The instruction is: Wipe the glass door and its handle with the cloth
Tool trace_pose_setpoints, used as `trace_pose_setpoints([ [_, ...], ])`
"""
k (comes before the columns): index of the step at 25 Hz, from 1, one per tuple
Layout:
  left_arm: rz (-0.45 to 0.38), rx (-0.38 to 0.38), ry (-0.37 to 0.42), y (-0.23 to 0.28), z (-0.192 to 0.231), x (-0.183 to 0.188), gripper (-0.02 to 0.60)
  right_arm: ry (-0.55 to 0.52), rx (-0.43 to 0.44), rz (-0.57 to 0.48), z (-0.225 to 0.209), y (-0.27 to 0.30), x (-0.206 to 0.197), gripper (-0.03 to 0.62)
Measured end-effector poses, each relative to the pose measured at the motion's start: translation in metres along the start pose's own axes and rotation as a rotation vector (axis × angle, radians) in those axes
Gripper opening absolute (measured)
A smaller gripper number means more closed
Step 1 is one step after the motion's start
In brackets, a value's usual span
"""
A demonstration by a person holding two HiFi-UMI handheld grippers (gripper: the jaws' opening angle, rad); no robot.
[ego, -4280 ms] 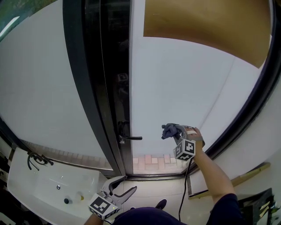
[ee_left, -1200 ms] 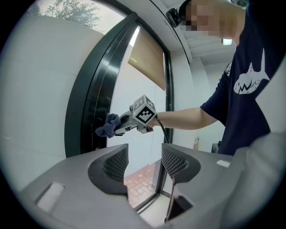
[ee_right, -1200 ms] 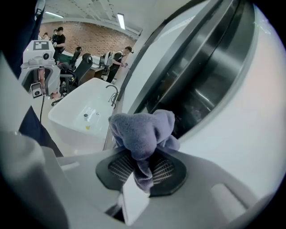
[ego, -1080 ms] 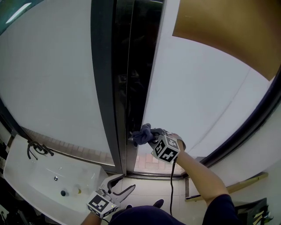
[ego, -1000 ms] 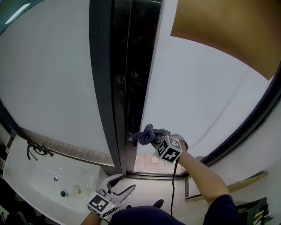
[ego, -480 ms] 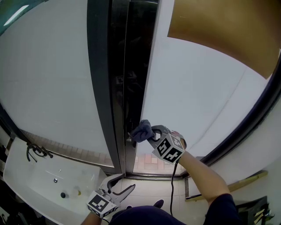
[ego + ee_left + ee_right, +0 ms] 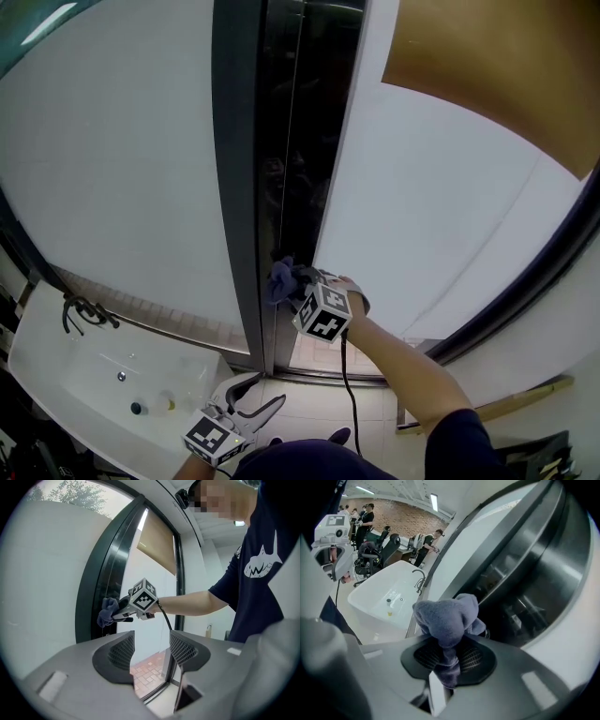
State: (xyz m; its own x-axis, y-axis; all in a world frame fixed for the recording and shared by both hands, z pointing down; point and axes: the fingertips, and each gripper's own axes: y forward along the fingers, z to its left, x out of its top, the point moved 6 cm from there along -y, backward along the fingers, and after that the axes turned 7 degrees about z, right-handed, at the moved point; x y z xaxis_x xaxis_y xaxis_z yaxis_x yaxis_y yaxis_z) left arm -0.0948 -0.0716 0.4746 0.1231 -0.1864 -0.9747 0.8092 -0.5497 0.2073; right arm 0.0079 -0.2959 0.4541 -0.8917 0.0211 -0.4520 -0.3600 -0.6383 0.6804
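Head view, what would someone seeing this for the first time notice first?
First, the blue-grey cloth bunched in the right claw, held up at the dark door frame in the middle of the view. After that, the left claw, open and empty at the bottom edge, and the white basin at lower left.

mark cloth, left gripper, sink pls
cloth (image 7: 447, 613): right gripper view, bunched top.
left gripper (image 7: 151, 649): left gripper view, midway between its fingertips.
sink (image 7: 70, 380): head view, bare white basin.
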Motion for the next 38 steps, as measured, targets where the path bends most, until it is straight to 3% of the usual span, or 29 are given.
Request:
trace_pose_setpoints([
  [7,-0.008,-0.006,0.009,0.0,0.001,0.003,0.23,0.131,0.065,0.007,-0.01,-0.018,-0.034,0.081],
  [13,-0.014,-0.039,0.018,0.011,-0.004,0.008,0.23,0.179,0.061,0.038,-0.015,-0.034,-0.066,0.081],
  [19,-0.009,-0.05,0.02,0.014,-0.004,0.009,0.23,0.222,0.022,0.051,-0.018,-0.051,-0.096,0.08],
  [24,-0.005,-0.048,0.015,0.014,0.0,0.008,0.23,0.249,-0.044,-0.062,-0.023,-0.076,-0.086,0.075],
  [26,-0.007,-0.045,0.015,0.014,0.001,0.006,0.23,0.186,-0.083,-0.105,-0.021,-0.082,-0.064,0.075],
  [29,-0.014,-0.045,0.012,0.013,-0.001,0.01,0.23,0.001,-0.137,-0.119,-0.003,-0.074,-0.029,0.075],
  [33,-0.02,-0.033,0.013,0.009,-0.001,0.009,0.23,-0.233,-0.207,-0.066,0.023,-0.036,0.0,0.075],
  [38,-0.01,-0.003,-0.003,0.001,0.004,-0.001,0.23,-0.363,-0.216,0.023,0.038,0.007,0.001,0.075],
])
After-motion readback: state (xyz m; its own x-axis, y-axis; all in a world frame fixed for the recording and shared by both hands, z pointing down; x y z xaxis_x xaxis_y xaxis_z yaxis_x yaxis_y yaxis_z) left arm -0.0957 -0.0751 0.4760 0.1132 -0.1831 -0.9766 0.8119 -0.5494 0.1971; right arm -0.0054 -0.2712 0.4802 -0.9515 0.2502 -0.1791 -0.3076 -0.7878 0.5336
